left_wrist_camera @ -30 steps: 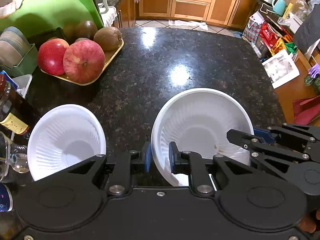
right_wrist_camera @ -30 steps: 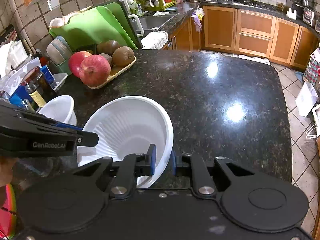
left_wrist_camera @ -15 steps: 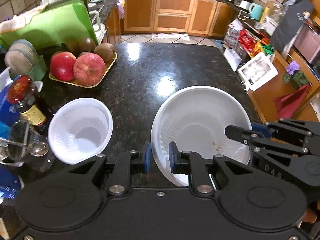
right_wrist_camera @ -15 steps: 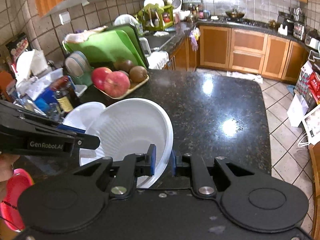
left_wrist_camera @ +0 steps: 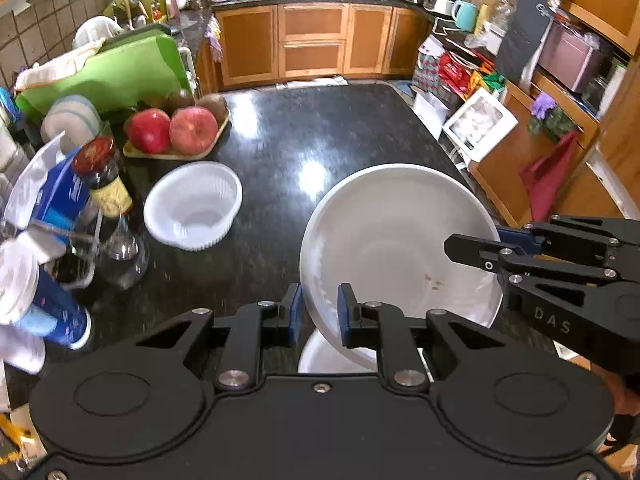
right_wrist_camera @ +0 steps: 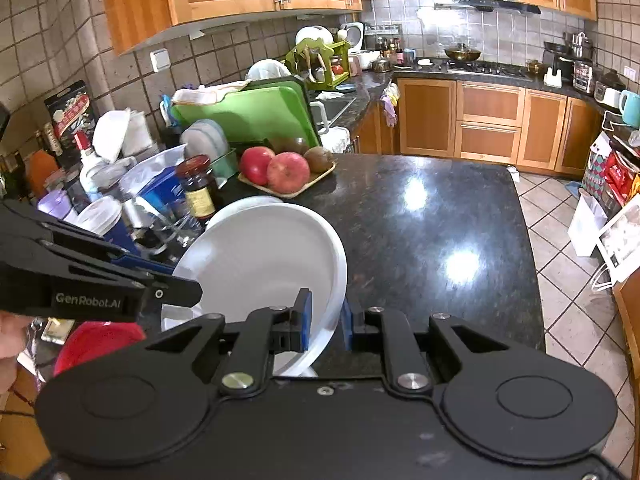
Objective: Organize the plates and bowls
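Both grippers hold one large white bowl (left_wrist_camera: 400, 248) in the air above the black counter. My left gripper (left_wrist_camera: 319, 312) is shut on its near left rim. My right gripper (right_wrist_camera: 324, 322) is shut on its right rim, and the bowl (right_wrist_camera: 264, 256) tilts toward the left there. The right gripper also shows in the left wrist view (left_wrist_camera: 480, 250). A smaller ribbed white bowl (left_wrist_camera: 194, 206) stands on the counter to the left. Something white (left_wrist_camera: 328, 354) lies on the counter below the lifted bowl, mostly hidden.
A tray of apples and kiwis (left_wrist_camera: 176, 130) stands at the back left. Bottles, a jar (left_wrist_camera: 106, 178), glasses and cups crowd the left edge. A red plate (right_wrist_camera: 96, 340) lies at the near left. A green board (right_wrist_camera: 248, 114) and dish rack stand behind.
Both grippers have risen with the large bowl, which has left the counter. The small bowl and fruit tray now look farther below and away.
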Demonstrator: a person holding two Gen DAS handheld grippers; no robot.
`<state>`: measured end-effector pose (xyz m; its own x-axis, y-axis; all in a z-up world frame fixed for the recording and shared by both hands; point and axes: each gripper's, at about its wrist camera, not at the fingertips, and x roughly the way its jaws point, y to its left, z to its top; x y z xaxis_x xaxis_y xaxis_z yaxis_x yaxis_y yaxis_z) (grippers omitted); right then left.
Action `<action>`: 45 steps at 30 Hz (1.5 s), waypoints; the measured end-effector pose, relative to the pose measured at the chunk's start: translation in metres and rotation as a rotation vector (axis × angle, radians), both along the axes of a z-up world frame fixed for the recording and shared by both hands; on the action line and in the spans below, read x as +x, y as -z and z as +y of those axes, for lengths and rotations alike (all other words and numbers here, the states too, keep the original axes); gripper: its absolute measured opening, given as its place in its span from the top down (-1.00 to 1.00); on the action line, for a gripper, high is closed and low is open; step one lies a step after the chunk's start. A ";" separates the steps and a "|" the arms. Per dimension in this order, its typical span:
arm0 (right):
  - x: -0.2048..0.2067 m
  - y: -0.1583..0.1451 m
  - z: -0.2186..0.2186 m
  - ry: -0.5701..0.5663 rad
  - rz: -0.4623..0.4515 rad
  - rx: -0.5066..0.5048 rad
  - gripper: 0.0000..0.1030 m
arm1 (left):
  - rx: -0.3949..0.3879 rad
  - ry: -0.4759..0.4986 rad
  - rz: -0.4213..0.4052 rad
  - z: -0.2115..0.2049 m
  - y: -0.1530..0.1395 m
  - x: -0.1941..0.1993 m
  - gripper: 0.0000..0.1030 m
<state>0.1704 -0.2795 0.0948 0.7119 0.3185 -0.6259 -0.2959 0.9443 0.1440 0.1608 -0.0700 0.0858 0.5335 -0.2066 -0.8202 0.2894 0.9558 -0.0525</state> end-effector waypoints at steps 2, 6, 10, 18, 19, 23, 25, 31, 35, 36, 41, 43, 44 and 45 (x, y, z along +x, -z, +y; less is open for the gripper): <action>-0.014 0.003 0.005 -0.001 0.005 0.000 0.65 | 0.003 0.010 0.001 0.001 0.001 -0.011 0.53; -0.031 0.014 0.012 -0.004 0.027 0.003 0.63 | 0.024 0.027 0.020 0.004 0.011 -0.024 0.53; -0.038 0.028 0.017 0.007 0.063 0.006 0.62 | 0.034 0.038 0.076 0.002 0.026 -0.027 0.53; -0.028 0.052 0.022 0.002 0.132 0.010 0.63 | 0.044 0.030 0.154 -0.002 0.053 -0.022 0.52; -0.026 0.054 0.023 0.000 0.141 0.008 0.63 | 0.042 0.027 0.162 -0.001 0.055 -0.021 0.52; -0.023 0.062 0.024 -0.002 0.162 0.008 0.62 | 0.042 0.023 0.176 0.000 0.061 -0.019 0.52; -0.021 0.064 0.024 -0.005 0.167 0.006 0.60 | 0.038 0.023 0.176 0.003 0.063 -0.020 0.52; -0.017 0.066 0.026 -0.001 0.156 -0.016 0.56 | 0.021 0.024 0.176 0.006 0.064 -0.019 0.52; -0.016 0.066 0.023 0.003 0.151 -0.025 0.55 | 0.020 0.026 0.172 0.006 0.063 -0.019 0.52; -0.016 0.066 0.022 0.006 0.150 -0.023 0.55 | 0.017 0.028 0.171 0.006 0.063 -0.019 0.52; -0.014 0.064 0.018 0.028 0.130 -0.027 0.55 | 0.013 0.022 0.157 0.008 0.059 -0.020 0.51; -0.013 0.063 0.018 0.030 0.129 -0.024 0.55 | 0.010 0.018 0.156 0.008 0.057 -0.020 0.51; -0.013 0.062 0.017 0.028 0.128 -0.023 0.55 | 0.009 0.014 0.155 0.009 0.057 -0.020 0.51; -0.013 0.061 0.017 0.026 0.124 -0.021 0.55 | 0.008 0.011 0.152 0.010 0.056 -0.020 0.51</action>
<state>0.1577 -0.2622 0.0335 0.6362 0.2867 -0.7162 -0.2524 0.9546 0.1580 0.1404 -0.0597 0.0297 0.4006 -0.2052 -0.8930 0.2896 0.9530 -0.0891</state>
